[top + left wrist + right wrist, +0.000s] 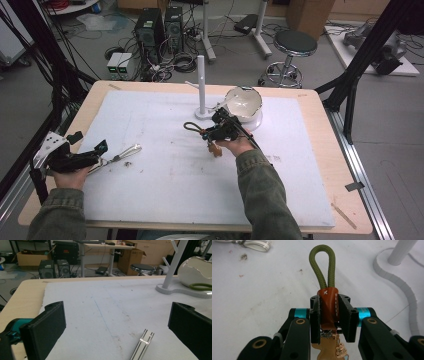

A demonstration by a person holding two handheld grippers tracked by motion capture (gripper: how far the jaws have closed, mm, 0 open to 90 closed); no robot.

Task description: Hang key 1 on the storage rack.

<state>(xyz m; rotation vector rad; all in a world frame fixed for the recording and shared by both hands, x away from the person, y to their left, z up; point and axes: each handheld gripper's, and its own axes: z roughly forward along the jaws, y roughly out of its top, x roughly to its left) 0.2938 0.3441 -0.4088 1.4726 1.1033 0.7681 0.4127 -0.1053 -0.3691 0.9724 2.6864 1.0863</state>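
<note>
The right hand-held gripper (329, 315) was clamped on the brown leather tab of a keychain (328, 307) — its olive cord loop (322, 267) stuck out ahead of the jaws and a small charm dangled below, all held above the white mat (165, 165) on the desk (345, 165), just beside the white stand (201, 85) and the cracked white bowl (244, 102). The left hand-held gripper (117, 325) rested near the mat's left edge with its jaws wide apart — a metal clip (143, 345) lay on the mat between them, untouched.

Grey floor (45, 100) strewn with cables. Two black computer towers (160, 27) behind the bench (320, 165). Round black stool (295, 43) on chrome base at right. Cardboard boxes (30, 258) and desk (100, 246) farther back.
</note>
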